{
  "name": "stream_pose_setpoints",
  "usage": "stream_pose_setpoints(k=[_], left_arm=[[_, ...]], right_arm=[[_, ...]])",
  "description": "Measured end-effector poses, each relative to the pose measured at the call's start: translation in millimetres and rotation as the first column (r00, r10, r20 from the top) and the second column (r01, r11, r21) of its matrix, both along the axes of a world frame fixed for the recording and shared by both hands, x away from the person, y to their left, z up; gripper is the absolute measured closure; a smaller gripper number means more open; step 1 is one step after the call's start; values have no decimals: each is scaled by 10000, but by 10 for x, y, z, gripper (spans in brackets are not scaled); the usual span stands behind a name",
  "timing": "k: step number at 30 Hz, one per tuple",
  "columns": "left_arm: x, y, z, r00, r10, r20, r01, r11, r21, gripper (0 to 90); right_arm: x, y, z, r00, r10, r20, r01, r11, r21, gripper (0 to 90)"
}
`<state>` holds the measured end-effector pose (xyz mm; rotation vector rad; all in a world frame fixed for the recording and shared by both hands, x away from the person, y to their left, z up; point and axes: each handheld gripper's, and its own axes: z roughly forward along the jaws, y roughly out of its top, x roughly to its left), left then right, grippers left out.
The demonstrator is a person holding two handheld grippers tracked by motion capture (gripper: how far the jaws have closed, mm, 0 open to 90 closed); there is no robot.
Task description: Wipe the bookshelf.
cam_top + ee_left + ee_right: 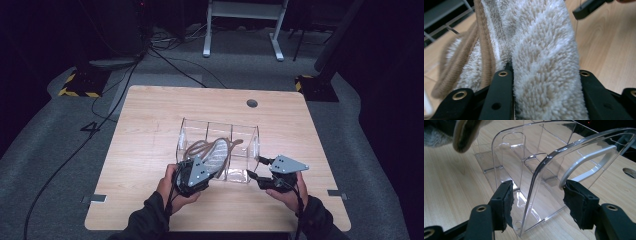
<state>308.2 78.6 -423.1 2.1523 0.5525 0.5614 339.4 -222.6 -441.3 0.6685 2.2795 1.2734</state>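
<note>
A clear plastic organizer (245, 137) with three compartments stands mid-table. A plush cream slipper (216, 154) with brown trim leans tilted over its left and middle compartments. My left gripper (212, 170) is shut on the slipper (544, 42), its pile bulging between the jaws of the left gripper (544, 73). My right gripper (257, 168) is at the organizer's right end. In the right gripper view, the right gripper (539, 192) is open, its pads (506, 195) straddling the curved end wall of the organizer (544, 170) without touching it. The slipper's edge (461, 137) hangs at the upper left.
The wooden table (150, 130) has a round cable hole (252, 103) near its far edge. Cables (100, 125) trail over the grey floor at the left. A white desk frame (245, 30) and yellow-black striped bases (80, 87) stand beyond the table.
</note>
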Motion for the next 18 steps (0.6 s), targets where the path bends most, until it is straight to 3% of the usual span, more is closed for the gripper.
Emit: stream_pose_setpoints(k=[8,12,16,18], left_arm=[[20,-35,-174,9976,-228,-654,247,9993,278,660],[-9,20,-127,9980,-290,-564,313,9987,402,660],[-40,173,67,10000,-64,-74,62,9997,-245,660],[-30,314,201,9990,388,241,-366,9957,-855,659]], right_arm=[[-1,-6,-1,10000,27,-6,-27,10000,2,412],[2,-10,-5,10000,5,-5,-5,10000,-19,423],[9,-12,-9,10000,21,-58,-21,10000,7,427],[9,-8,-8,10000,39,-47,-39,10000,-3,421]])
